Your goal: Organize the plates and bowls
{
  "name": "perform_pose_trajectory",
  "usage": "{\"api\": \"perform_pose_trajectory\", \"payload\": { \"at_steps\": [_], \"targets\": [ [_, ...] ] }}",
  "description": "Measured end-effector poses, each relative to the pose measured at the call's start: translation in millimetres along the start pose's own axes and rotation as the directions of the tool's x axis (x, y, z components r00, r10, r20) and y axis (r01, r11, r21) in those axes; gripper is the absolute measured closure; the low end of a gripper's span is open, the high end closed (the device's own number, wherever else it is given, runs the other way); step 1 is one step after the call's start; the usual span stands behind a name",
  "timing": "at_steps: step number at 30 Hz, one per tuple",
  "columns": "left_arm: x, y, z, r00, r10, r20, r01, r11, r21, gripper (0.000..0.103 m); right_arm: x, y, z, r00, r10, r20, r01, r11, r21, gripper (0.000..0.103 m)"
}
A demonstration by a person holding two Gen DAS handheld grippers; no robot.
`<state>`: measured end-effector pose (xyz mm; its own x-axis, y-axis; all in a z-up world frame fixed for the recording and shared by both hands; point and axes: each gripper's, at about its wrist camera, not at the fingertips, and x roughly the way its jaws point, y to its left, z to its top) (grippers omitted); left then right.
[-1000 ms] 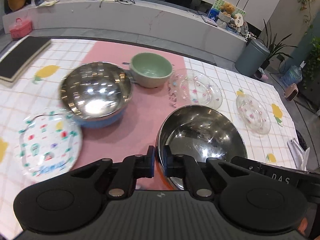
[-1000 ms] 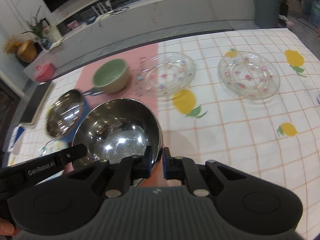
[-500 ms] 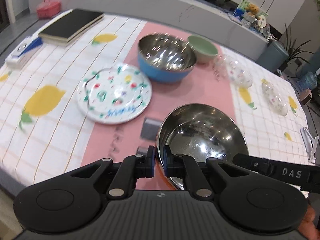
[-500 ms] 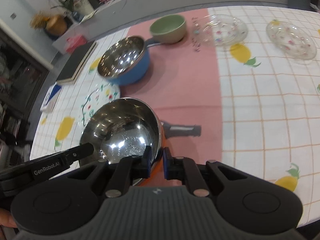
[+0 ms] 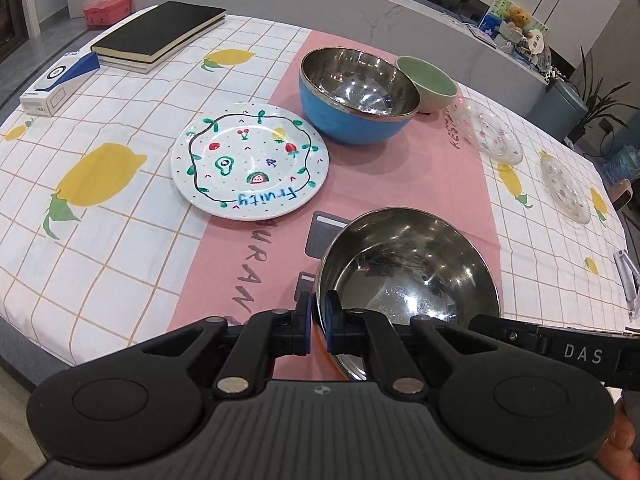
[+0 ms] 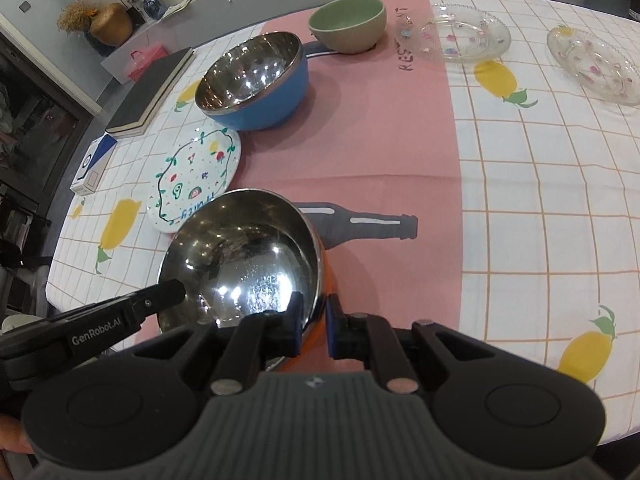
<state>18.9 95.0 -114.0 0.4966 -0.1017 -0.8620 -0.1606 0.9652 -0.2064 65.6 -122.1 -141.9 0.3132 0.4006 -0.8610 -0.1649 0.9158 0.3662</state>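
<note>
— Start at the left edge of the table: what's there?

— A blue-and-white box (image 5: pixel 60 80) and a black book (image 5: pixel 160 36), both well clear of the dishes. Next comes the painted plate (image 5: pixel 250 162), flat on the cloth, half on the pink runner (image 5: pixel 400 176).

— And the bowls?

— Beyond the plate sits the blue bowl (image 5: pixel 358 94) with a steel lining, upright, and the green bowl (image 5: pixel 427 83) just behind it, close enough that I can't tell whether they touch. Nearest us is the orange steel bowl (image 5: pixel 408 276), held over the runner by both tools.

— Held how?

— The left gripper (image 5: pixel 316 324) is clamped on the near left part of its rim, one finger inside, one outside. The right gripper (image 6: pixel 312 326) pinches the rim the same way on the other side.

— Further right?

— Two glass plates (image 6: pixel 464 34) (image 6: pixel 596 64) lie apart on the checked cloth.

— What could go wrong?

— I'd guess it's meant to nest in the blue bowl. Thin rim, smooth steel, two narrow pinches: if the hands drift apart or one tilts, the rim could slip out and the bowl drop onto the painted plate. Carried low, it could clip the blue bowl's rim and shove it into the green one.
</note>
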Motion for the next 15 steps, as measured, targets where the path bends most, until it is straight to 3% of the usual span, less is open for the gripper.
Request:
{"api": "perform_pose_trajectory", "payload": {
  "at_steps": [6, 10, 11, 13, 15],
  "targets": [
    [1.0, -0.3, -0.1, 1.0, 0.005, 0.002, -0.005, 1.0, 0.004, 0.096, 0.5, -0.6, 0.8, 1.0, 0.003, -0.006, -0.003, 1.0, 0.006, 0.093],
    [-0.3, -0.7, -1.2, 1.0, 0.014, 0.018, -0.014, 1.0, 0.011, 0.094, -0.6, 1.4, 1.1, 1.0, -0.003, -0.002, 0.003, 1.0, -0.009, 0.088],
    [-0.9, -0.7, -0.7, 1.0, 0.015, 0.024, -0.015, 1.0, 0.014, 0.093, -1.6, 2.6, 1.1, 1.0, -0.013, 0.005, 0.013, 1.0, -0.02, 0.081],
    [-3.3, -0.4, -0.1, 0.999, 0.016, 0.04, -0.017, 1.0, 0.014, 0.077, -4.2, 3.0, 1.7, 1.0, -0.023, 0.018, 0.023, 0.999, -0.028, 0.069],
    [-6.5, 0.0, 0.6, 0.997, 0.025, 0.07, -0.026, 1.0, 0.012, 0.072, -6.2, 3.0, 2.5, 0.999, -0.028, 0.021, 0.028, 0.999, -0.032, 0.067]
  ]
}}
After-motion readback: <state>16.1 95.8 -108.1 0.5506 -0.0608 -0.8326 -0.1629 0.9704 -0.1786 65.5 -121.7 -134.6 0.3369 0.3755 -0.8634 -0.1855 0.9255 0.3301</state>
